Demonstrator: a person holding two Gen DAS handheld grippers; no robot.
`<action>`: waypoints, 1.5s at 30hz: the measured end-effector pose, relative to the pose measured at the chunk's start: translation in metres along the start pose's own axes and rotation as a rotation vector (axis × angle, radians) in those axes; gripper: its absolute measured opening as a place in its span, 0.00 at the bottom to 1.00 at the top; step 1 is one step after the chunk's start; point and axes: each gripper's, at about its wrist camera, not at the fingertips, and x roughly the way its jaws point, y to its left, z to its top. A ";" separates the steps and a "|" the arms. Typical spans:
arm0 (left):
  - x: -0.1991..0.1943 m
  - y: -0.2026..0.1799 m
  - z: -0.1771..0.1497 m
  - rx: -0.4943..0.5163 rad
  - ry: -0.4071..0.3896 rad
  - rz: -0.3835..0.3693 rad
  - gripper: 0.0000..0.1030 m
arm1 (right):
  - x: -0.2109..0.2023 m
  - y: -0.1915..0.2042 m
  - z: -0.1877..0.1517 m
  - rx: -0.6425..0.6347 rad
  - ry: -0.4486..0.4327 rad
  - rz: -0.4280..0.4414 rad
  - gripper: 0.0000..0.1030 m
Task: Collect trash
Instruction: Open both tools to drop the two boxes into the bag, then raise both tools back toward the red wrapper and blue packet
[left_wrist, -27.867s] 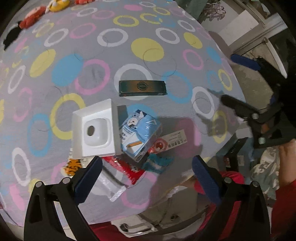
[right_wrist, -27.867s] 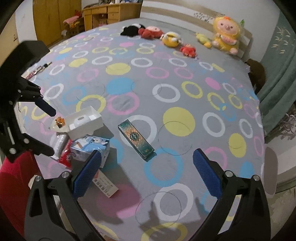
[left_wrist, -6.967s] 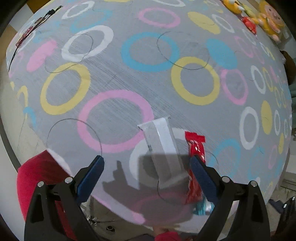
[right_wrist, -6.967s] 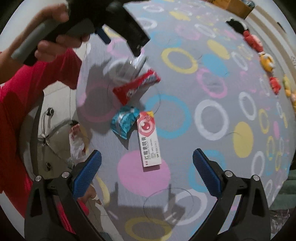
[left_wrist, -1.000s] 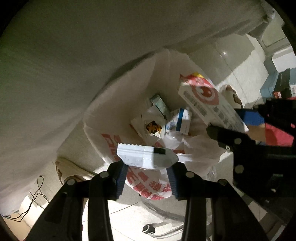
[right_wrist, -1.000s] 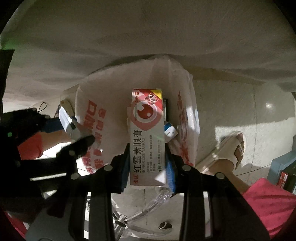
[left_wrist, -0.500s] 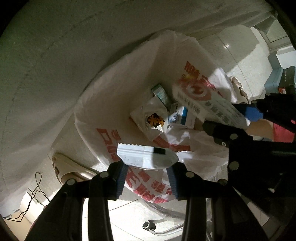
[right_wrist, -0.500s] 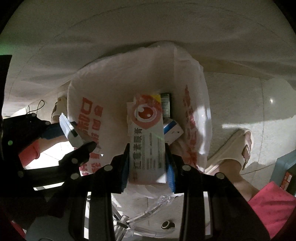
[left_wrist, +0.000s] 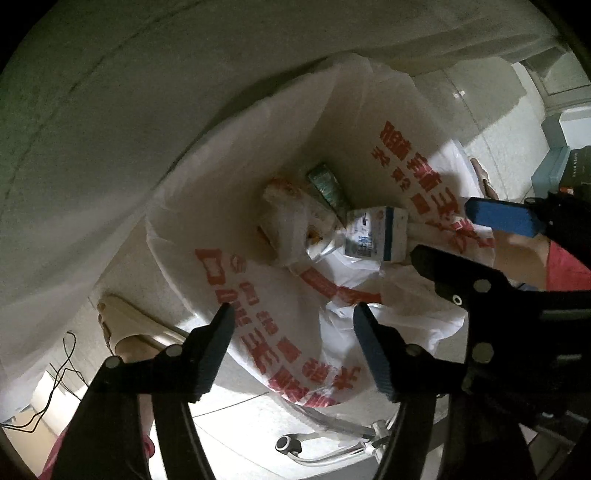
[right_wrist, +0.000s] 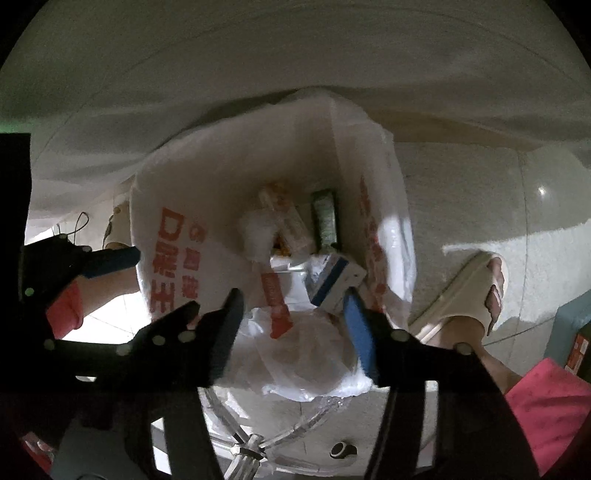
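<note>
A home bedroom: draped bedsheet (left_wrist: 155, 110), tiled floor (right_wrist: 480, 192), slippered foot (right_wrist: 469, 291), plastic trash bag (left_wrist: 280, 332)

A pale tiled floor (right_wrist: 480, 192) is seen beneath everything, with a white plastic bag (left_wrist: 280, 122) printed in red characters stood open upon it beside a hanging white sheet (left_wrist: 147, 92). On the floor a foot in a cream slipper (right_wrist: 465, 288) is planted just beside the bag, and a second cream slipper (left_wrist: 125, 321) is seen on its other side. A thin dark cable (left_wrist: 55, 384) is trailed over the tiles near that slipper, and a teal box (left_wrist: 550, 162) is stood well apart.
</note>
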 end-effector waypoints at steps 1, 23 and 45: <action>-0.001 0.001 0.000 -0.001 -0.001 0.004 0.64 | -0.001 0.001 0.000 0.003 0.000 -0.001 0.55; -0.168 0.004 -0.079 -0.081 -0.134 0.015 0.77 | -0.196 0.036 -0.046 -0.338 -0.285 -0.012 0.86; -0.391 0.094 -0.044 -0.524 -0.301 -0.041 0.84 | -0.417 0.096 -0.021 -0.816 -0.508 -0.007 0.92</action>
